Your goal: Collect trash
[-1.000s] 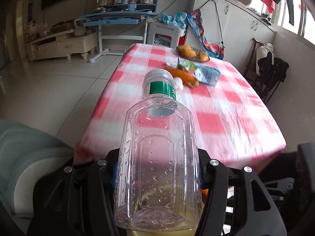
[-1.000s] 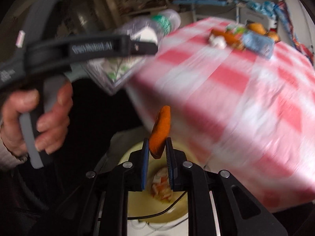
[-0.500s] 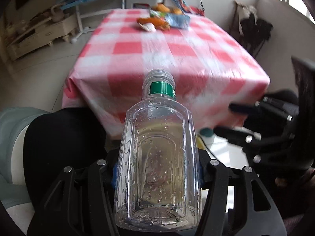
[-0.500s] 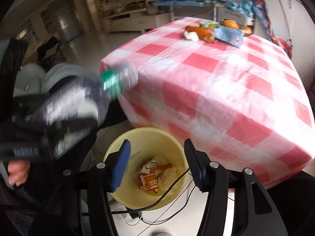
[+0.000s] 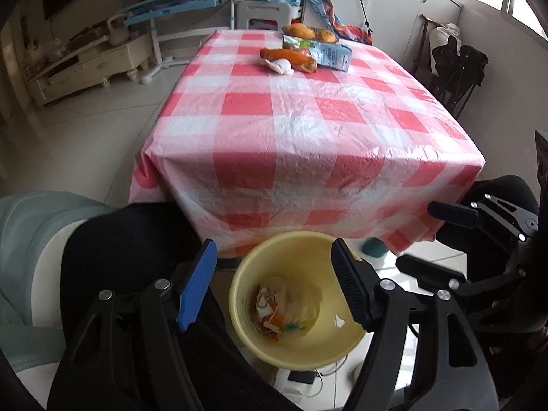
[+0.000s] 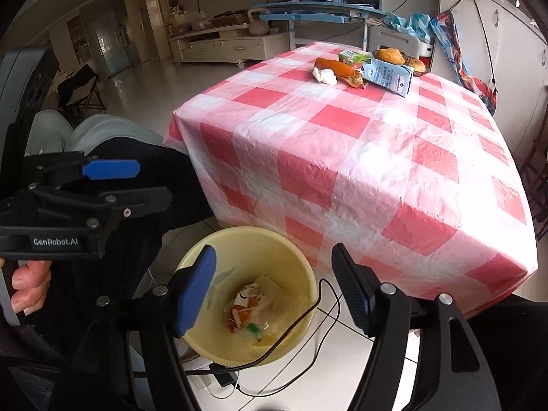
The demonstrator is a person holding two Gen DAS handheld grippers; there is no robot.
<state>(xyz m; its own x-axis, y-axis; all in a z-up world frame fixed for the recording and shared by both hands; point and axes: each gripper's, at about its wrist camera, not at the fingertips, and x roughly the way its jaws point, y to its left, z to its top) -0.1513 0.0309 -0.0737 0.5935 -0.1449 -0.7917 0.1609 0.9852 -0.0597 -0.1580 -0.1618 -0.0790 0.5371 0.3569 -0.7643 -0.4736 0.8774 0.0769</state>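
both wrist cameras look steeply down along their own fingers, from close above the yellow bin (image 5: 239,284) (image 6: 301,274) on the floor. each faces the checked table (image 5: 308,130) (image 6: 376,157) beyond; the right view sits further right, and also catches the left gripper (image 6: 137,185).

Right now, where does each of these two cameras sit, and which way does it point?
Left wrist: on the left gripper, looking down into the bin, table beyond; a leg and the right gripper at right show.
Right wrist: on the right gripper, over the same bin; the left gripper and a hand show.
Shared: bin, table, both grippers open and empty.
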